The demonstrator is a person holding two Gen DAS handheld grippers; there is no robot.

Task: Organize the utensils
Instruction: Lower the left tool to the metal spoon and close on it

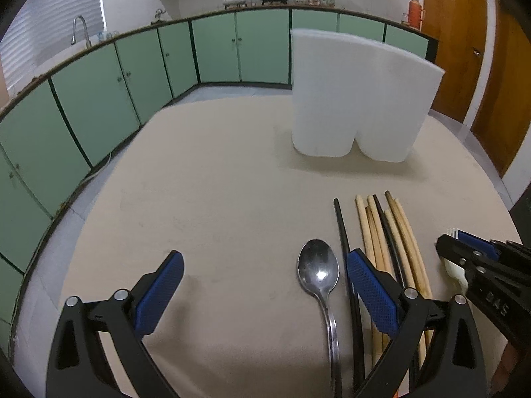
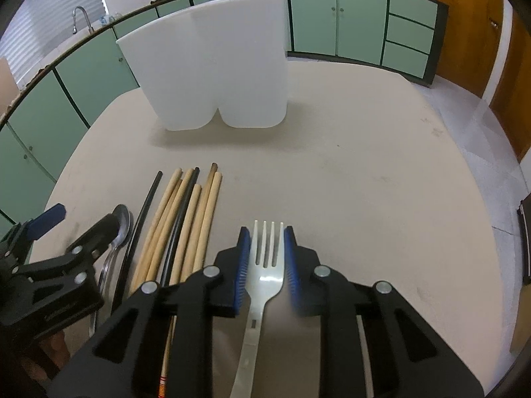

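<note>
The fork (image 2: 267, 258) sits between the right gripper (image 2: 267, 232) pads, apparently clamped; the left gripper (image 1: 262, 265) gapes, and a weak pinch could drop it.

Left gripper (image 1: 265, 285): your jaws stand wide apart, angled down toward the tabletop, nothing between the blue pads.
Right gripper (image 2: 264, 258): angled down, your blue pads (image 2: 242, 265) drawn close on either side of a fork's (image 2: 265, 265) head, seemingly touching its edges.
Arrangement: both grippers sit side by side, left beside right.
</note>
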